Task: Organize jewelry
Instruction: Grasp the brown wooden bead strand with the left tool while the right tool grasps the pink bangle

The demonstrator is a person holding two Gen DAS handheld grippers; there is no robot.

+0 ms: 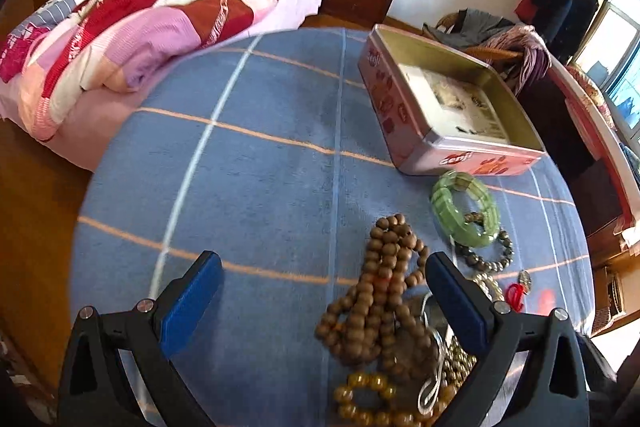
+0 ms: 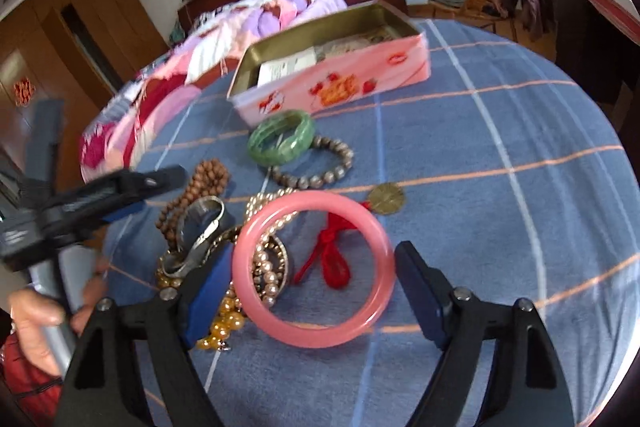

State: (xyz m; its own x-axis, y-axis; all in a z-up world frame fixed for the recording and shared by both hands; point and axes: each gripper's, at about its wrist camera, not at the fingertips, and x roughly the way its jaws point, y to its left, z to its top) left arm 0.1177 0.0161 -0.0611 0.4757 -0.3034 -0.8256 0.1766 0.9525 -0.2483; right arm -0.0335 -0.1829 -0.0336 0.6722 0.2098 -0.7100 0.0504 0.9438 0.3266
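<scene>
A pile of jewelry lies on the blue checked tablecloth (image 2: 500,131). A pink bangle (image 2: 374,223) lies between the open fingers of my right gripper (image 2: 312,291); I cannot tell whether a pad touches it. Around it are a pearl string (image 2: 268,267), a red cord (image 2: 332,259) with a brass medallion (image 2: 386,199), a green bangle (image 2: 280,135) and a grey bead bracelet (image 2: 320,167). My left gripper (image 1: 324,287) is open above brown wooden beads (image 1: 380,291). The green bangle (image 1: 464,207) lies beyond. An open pink tin (image 1: 452,107) stands at the back, also in the right wrist view (image 2: 332,83).
A bed with a pink patchwork quilt (image 1: 140,19) stands behind the round table. A chair draped with clothes (image 1: 500,35) is at the right. The left gripper and the hand that holds it (image 2: 36,323) show at the left of the right wrist view.
</scene>
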